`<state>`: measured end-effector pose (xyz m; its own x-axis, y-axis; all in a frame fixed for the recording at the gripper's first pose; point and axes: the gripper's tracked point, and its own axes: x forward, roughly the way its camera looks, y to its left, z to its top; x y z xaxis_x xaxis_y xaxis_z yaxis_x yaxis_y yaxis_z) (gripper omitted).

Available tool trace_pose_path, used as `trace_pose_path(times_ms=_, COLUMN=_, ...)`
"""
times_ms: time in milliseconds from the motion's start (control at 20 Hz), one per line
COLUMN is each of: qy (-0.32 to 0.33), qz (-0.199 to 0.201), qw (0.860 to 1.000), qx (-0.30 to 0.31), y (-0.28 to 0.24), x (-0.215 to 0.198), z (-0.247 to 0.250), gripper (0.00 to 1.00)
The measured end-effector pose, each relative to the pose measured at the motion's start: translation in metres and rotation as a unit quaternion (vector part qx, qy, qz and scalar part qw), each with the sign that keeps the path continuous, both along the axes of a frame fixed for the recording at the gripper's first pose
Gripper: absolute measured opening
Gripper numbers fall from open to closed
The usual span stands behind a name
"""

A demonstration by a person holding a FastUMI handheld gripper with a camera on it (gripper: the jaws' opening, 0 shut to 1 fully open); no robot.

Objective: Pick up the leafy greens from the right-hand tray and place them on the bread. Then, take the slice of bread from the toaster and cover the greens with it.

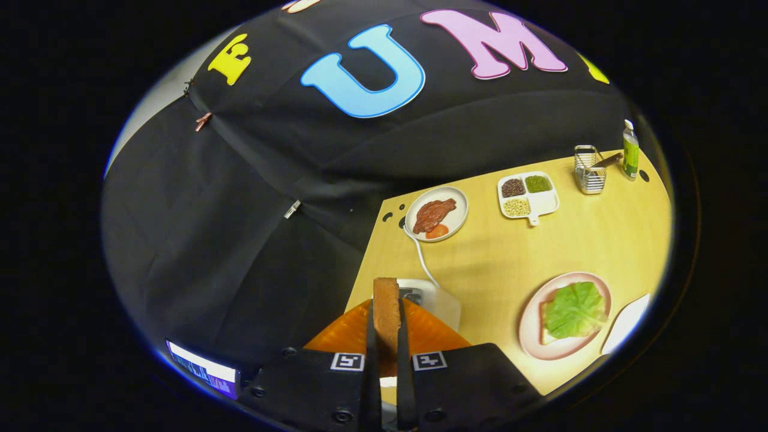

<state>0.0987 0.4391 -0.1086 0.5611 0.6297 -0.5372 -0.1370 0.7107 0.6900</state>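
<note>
The tongs (387, 354) are narrowed, both fingers pressing a slice of bread (386, 315) held upright on edge between them. Just beyond the fingers at 12 o'clock sits a white toaster (438, 300) on the wooden table (540, 252). At 3 o'clock, a pink plate (531, 336) holds bread topped with greens (575, 309). Farther off at 1 o'clock are a white plate with meat (436, 213) and a divided dish (528, 195) of beans.
</note>
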Motion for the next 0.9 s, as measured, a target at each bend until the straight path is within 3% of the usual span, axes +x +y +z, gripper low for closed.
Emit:
trace_pose_path(times_ms=400, qy=0.023, qz=-0.028, qw=0.999, qx=-0.017, y=-0.108, x=-0.009, z=-0.086, gripper=0.15)
trace_pose_path(times_ms=900, qy=0.098, qz=-0.026, qw=0.995, qx=0.009, y=-0.144, x=-0.013, z=-0.179, gripper=0.14)
